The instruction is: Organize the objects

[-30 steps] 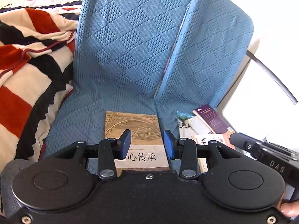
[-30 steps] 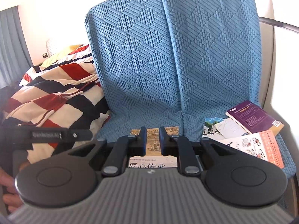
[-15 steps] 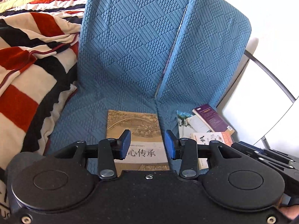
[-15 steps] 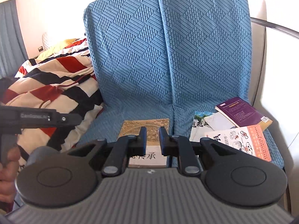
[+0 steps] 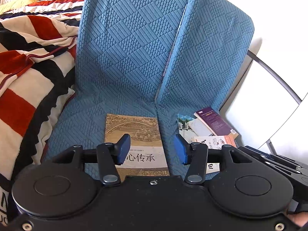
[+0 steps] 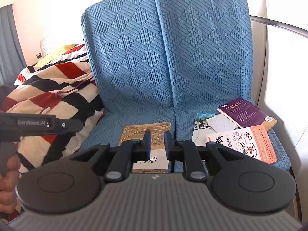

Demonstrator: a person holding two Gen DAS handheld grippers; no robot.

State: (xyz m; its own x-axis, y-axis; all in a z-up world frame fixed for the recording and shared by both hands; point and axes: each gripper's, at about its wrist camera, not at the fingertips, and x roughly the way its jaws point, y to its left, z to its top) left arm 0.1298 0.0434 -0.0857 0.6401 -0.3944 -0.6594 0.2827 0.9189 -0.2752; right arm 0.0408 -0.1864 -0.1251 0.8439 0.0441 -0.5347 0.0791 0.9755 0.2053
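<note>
Left gripper: my black two-finger left gripper with blue pads (image 5: 152, 149) tilts downward; its jaws have just been opening, nothing clamped between them.
Right gripper: my black right gripper with dark pads (image 6: 157, 145) is angled down, jaws narrowly parted and empty.
Hand: fingers (image 6: 7, 182) wrap the left handle.

I read this as home, bedroom or living corner: blue quilted sofa seats (image 6: 165, 61), striped fleece blanket (image 6: 57, 88) heaped beside, grey curtain (image 6: 9, 44) at left, books (image 6: 244, 132) scattered on cushion.
</note>
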